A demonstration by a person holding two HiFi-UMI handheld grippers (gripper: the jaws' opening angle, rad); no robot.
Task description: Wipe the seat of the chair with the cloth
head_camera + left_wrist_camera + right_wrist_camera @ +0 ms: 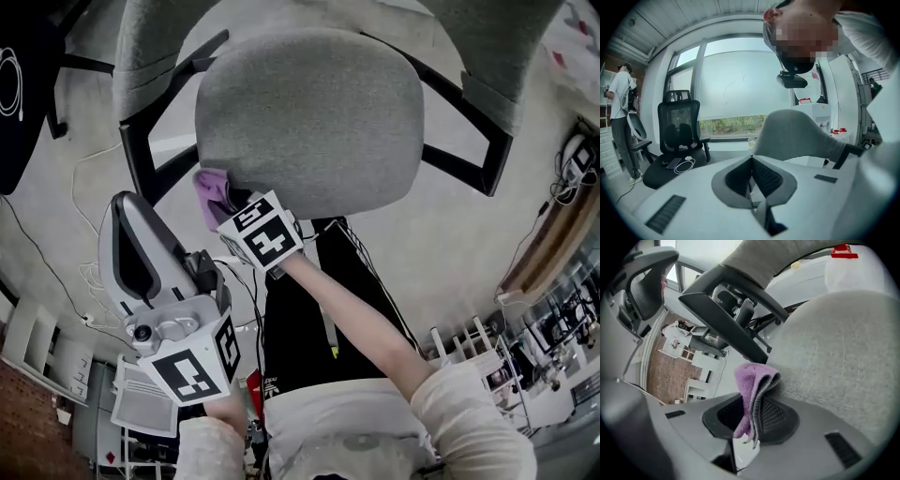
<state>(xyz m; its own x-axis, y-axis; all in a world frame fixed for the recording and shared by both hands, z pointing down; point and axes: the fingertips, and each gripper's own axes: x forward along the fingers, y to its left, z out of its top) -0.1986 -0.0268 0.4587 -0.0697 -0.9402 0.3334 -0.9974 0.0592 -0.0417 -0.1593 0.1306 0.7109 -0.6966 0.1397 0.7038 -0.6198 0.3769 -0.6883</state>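
The grey fabric chair seat (309,117) fills the top of the head view, with its black armrest frame on both sides. My right gripper (223,199) is shut on a folded purple cloth (212,190) at the seat's near left edge. In the right gripper view the purple cloth (752,390) sticks up between the jaws and touches the grey chair seat (843,348). My left gripper (131,258) hangs lower left, away from the seat, its jaws closed on nothing. The left gripper view shows the left gripper (752,176) pointing up past the grey seat (797,133).
A black armrest bar (726,315) crosses above the cloth. Another black office chair (677,140) with a phone and cable on it stands by the window. A person (621,117) stands at the far left. White shelving (469,352) stands on the floor at right.
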